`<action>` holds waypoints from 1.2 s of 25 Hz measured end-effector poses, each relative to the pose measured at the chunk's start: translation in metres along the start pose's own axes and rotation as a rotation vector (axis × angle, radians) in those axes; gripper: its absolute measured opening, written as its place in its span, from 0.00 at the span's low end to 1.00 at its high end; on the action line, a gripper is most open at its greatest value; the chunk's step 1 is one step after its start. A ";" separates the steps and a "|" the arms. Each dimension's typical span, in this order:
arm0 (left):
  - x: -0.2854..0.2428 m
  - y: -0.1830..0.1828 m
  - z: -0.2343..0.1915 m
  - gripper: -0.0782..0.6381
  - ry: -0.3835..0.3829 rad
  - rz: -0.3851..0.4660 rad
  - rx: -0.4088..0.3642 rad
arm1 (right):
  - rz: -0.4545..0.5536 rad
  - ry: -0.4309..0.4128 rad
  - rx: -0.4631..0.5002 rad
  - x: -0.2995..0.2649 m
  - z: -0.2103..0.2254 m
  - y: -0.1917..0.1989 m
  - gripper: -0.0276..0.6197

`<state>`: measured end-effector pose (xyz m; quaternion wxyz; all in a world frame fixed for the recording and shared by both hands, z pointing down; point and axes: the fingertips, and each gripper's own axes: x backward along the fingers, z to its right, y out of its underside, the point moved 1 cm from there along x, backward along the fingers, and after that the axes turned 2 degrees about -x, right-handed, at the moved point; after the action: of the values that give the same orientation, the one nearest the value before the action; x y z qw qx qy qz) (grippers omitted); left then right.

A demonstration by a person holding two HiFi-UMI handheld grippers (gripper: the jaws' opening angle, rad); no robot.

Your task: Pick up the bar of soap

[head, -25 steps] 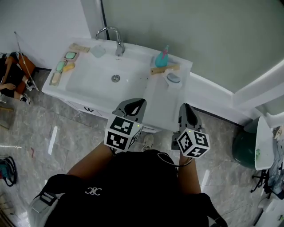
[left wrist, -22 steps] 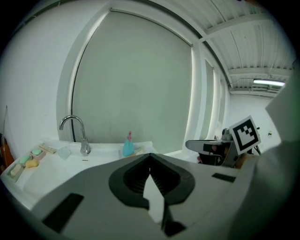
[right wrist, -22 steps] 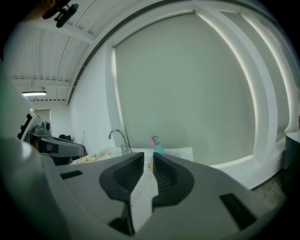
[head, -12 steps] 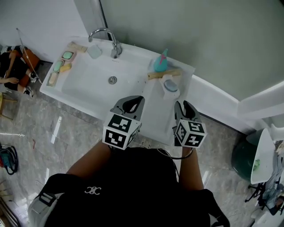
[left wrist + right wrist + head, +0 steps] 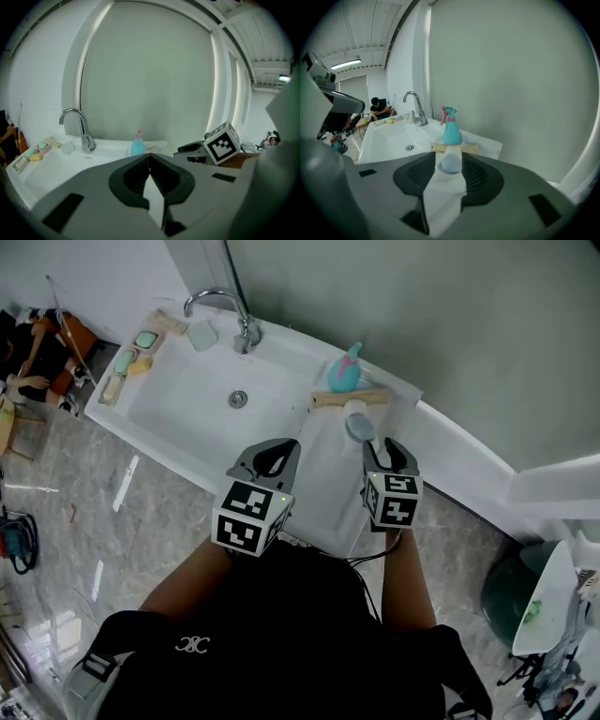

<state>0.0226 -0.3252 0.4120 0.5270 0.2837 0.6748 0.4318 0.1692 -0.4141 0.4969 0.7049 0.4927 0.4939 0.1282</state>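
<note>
While you held both tools at the front edge of the white counter (image 5: 323, 479), the right gripper (image 5: 386, 450) hung off the right end of the basin (image 5: 187, 399). Its jaws stood apart and had just been opening, with nothing pressed between the pads.

The bar of soap (image 5: 451, 163), a round bluish-grey cake, lay in a shallow white dish (image 5: 449, 184) on the counter to the right of the basin. It was just ahead of your right jaws. Seen along that gripper, dish and soap sat framed in the gap between the jaws, and the pads were not closed on either. Whether a tip brushed the dish's rim could not be told.

Beyond the dish, further from the basin's front edge, a tan wooden strip (image 5: 349, 397) lay across the counter. A teal spray bottle (image 5: 345, 373) with a pink trigger stood upright behind it, close to the wall.

Your left gripper (image 5: 150, 160) hung over the basin's front rim, nearer the right end than the drain (image 5: 239, 399). Its jaws were together — empty.

The chrome faucet (image 5: 225, 307) rose from the basin's back edge. Small green and yellow pieces (image 5: 125, 360) sat on the basin's left ledge, well apart from both grippers.
</note>
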 end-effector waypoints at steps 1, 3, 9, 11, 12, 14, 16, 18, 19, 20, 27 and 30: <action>-0.002 0.001 0.000 0.12 -0.005 -0.007 -0.001 | -0.006 0.000 0.003 -0.007 0.003 0.000 0.31; -0.006 0.004 -0.004 0.12 -0.018 -0.021 0.001 | -0.033 -0.006 0.011 -0.020 0.006 0.004 0.32; -0.012 0.003 -0.027 0.12 -0.071 -0.050 0.007 | -0.134 -0.035 0.022 -0.058 0.004 0.018 0.37; -0.013 0.001 -0.034 0.12 -0.087 -0.048 0.017 | -0.172 -0.035 0.030 -0.068 0.004 0.023 0.37; -0.013 0.001 -0.036 0.12 -0.093 -0.046 0.024 | -0.189 -0.030 0.040 -0.073 0.005 0.025 0.37; -0.013 0.004 -0.041 0.12 -0.099 -0.051 0.041 | -0.213 -0.013 0.067 -0.082 0.008 0.026 0.37; -0.012 0.010 -0.044 0.12 -0.102 -0.062 0.057 | -0.229 -0.012 0.075 -0.086 0.009 0.026 0.38; -0.012 0.014 -0.047 0.12 -0.105 -0.069 0.068 | -0.249 -0.022 0.083 -0.090 0.007 0.026 0.39; -0.013 0.014 -0.048 0.12 -0.106 -0.070 0.070 | -0.262 -0.027 0.092 -0.091 0.005 0.027 0.40; -0.013 0.014 -0.048 0.12 -0.106 -0.070 0.071 | -0.275 -0.032 0.103 -0.093 0.004 0.028 0.40; -0.018 0.022 -0.055 0.12 -0.117 -0.080 0.097 | -0.326 -0.053 0.119 -0.103 0.003 0.029 0.42; -0.020 0.033 -0.058 0.12 -0.121 -0.099 0.122 | -0.353 -0.077 0.149 -0.106 0.002 0.028 0.44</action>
<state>-0.0292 -0.3430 0.4549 0.5692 0.3068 0.6800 0.3456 0.1287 -0.4723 0.5805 0.6964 0.4535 0.5536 -0.0532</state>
